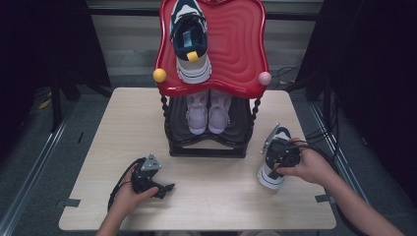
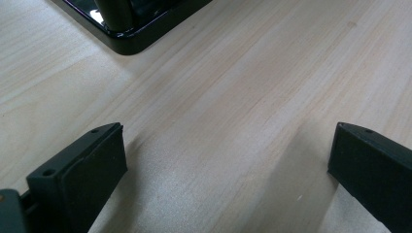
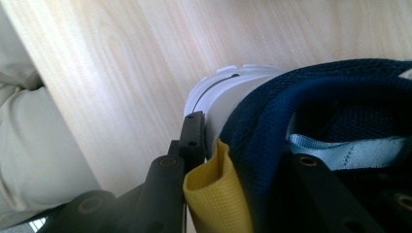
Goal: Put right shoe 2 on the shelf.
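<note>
High view – right tool: the right tool is closing on the heel collar of a navy-and-white sneaker at the right of the desk, the shoe standing steeply, heel end up at the tool, its long axis running near-left to far-right.
High view – rack: a two-tier shoe rack is standing at the far middle of the desk, to the far left of the held shoe; its red top tray is carrying the matching sneaker, toe pointing far, with bare red surface lying to its right.
High view – lower tier: a pale pink pair is sitting side by side under the tray, so that shelf is looking full.
High view – left tool: the left tool is resting near the left of the desk, well apart from the shoe – the right hand is plainly the nearer one.
High view – in the way: judging from this, a lift to the tray would be passing the pink knob and the tray's right rim.
Left gripper view: its jaws are gaping wide over bare wood, gripping nothing; the rack's black base corner is showing far left.
Right gripper view: the jaws are pinching the navy heel collar, one inside and one outside, with the yellow pull tab pressing against the outer jaw – the white heel is pointing down at the desk.
</note>
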The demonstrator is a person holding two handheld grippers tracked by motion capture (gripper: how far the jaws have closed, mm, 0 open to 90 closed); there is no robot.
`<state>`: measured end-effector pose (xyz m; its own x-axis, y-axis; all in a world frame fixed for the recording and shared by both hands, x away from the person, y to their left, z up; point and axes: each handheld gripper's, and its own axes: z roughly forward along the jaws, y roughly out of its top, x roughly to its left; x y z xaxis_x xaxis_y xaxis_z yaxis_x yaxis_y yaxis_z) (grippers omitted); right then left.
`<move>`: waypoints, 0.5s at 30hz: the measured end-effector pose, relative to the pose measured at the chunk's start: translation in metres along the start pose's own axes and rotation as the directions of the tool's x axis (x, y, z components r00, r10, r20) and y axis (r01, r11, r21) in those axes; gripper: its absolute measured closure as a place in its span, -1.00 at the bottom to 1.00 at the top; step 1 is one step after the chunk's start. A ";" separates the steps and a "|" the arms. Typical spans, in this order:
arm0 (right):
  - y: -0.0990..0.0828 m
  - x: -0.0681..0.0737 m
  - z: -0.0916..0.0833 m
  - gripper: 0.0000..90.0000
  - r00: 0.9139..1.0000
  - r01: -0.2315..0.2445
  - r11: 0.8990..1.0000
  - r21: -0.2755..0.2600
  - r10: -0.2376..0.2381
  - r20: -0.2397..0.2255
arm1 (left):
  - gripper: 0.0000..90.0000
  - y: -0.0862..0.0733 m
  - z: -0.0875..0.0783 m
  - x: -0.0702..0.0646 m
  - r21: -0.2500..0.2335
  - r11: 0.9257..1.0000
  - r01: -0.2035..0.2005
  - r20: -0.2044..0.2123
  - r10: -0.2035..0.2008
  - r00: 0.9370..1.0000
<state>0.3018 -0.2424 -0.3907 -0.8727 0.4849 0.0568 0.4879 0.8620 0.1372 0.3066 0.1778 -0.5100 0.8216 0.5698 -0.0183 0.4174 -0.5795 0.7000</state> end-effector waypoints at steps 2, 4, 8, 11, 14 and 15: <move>0.002 0.003 -0.007 0.56 1.000 0.007 1.000 0.001 -0.007 -0.002 | -1.00 0.000 0.000 0.000 -0.001 1.000 0.000 0.001 0.000 1.000; 0.004 0.004 -0.014 0.56 1.000 0.020 1.000 -0.008 -0.020 0.008 | -1.00 0.000 0.000 0.000 -0.009 1.000 0.005 0.001 -0.005 1.000; 0.008 0.004 -0.027 0.56 1.000 0.030 0.999 -0.010 -0.030 0.006 | -1.00 0.000 0.000 0.000 -0.006 1.000 0.004 -0.001 -0.004 1.000; 0.009 0.002 -0.037 0.56 0.999 0.041 0.999 -0.015 -0.041 0.004 | -1.00 0.000 0.000 0.000 -0.006 1.000 0.005 -0.001 -0.005 1.000; 0.010 0.002 -0.045 0.56 0.999 0.038 0.999 -0.009 -0.038 0.000 | -1.00 0.000 0.000 0.000 -0.005 1.000 0.005 -0.001 -0.005 1.000; 0.010 0.001 -0.049 0.56 0.999 0.038 0.999 -0.013 -0.038 0.007 | -1.00 0.000 0.000 0.000 -0.007 1.000 0.005 0.000 -0.005 1.000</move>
<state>0.3049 -0.2399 -0.3412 -0.8906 0.4526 0.0448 0.4538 0.8780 0.1523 0.3066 0.1776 -0.5104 0.8193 0.5730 -0.0221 0.4192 -0.5723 0.7048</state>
